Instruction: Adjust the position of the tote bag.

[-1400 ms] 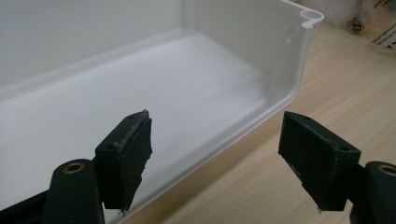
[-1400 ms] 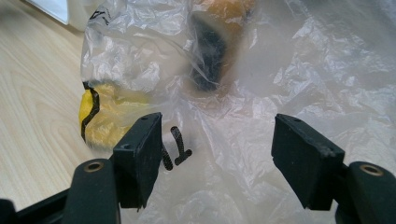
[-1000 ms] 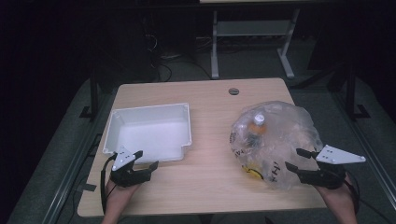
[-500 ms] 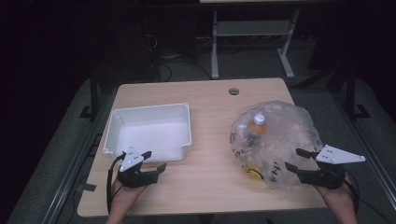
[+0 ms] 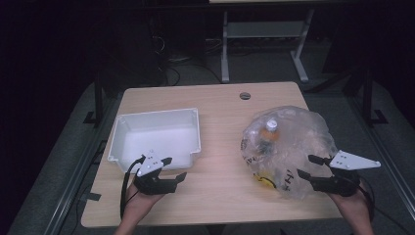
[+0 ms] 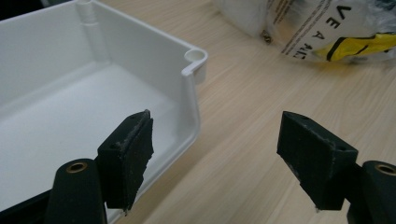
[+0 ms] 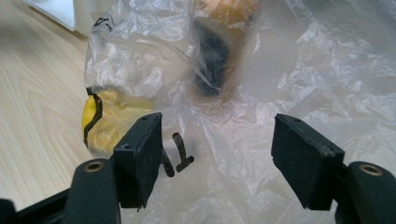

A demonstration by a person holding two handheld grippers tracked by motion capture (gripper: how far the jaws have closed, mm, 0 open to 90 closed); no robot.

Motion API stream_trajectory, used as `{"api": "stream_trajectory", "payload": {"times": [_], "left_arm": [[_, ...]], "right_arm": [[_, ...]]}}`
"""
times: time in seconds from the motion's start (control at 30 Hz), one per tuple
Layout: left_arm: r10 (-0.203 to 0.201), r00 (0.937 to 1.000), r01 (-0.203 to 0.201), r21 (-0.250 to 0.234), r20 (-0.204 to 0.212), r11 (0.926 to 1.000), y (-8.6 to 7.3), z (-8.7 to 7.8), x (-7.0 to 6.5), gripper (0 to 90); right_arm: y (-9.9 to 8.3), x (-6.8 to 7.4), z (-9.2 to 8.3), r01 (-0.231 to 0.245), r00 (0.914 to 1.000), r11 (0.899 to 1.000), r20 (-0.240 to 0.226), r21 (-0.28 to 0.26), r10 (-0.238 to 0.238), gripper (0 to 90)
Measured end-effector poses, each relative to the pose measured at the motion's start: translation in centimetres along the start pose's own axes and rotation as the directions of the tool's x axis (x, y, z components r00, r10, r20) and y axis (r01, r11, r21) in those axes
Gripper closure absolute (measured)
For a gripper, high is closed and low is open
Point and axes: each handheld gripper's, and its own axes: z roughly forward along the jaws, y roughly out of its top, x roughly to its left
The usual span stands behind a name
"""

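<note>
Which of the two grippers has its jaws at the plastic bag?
The right gripper: its open jaws sit against the clear plastic bag. The left gripper, also open, is at the white tray corner instead.

A wooden table with a round hole, perhaps a cable grommet

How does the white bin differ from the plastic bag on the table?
The bin is rigid, opaque white and bare inside; the bag is soft, crumpled, clear and stuffed with items. The bin sits by the left tool, the bag at the right tool. Both rest on the table.
</note>
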Motion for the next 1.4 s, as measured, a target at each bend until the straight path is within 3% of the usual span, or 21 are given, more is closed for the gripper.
{"api": "stream_trajectory", "payload": {"times": [0.33, 0.63, 1.4], "left_arm": [[0.026, 0.9982, -0.027, 0.006, 0.054, 0.9996, 2.4, 1.7, -1.0, 26.3], [0.086, 0.9898, -0.089, 0.015, 0.113, 0.9959, 4.9, 3.9, -2.8, 26.4], [0.100, 0.9742, -0.110, 0.041, 0.203, 0.9931, 8.0, 8.4, -4.6, 29.8]], "right_arm": [[0.0, -0.1, -0.1, -0.003, 0.9999, 1.000, -0.013, -0.006, 0.003, 33.0], [-0.1, -0.1, -0.1, -0.005, 0.9999, 1.000, -0.017, -0.004, 0.004, 33.0], [-0.2, -0.1, -0.4, -0.015, 0.9998, 1.000, -0.013, -0.011, 0.015, 33.0]]}}
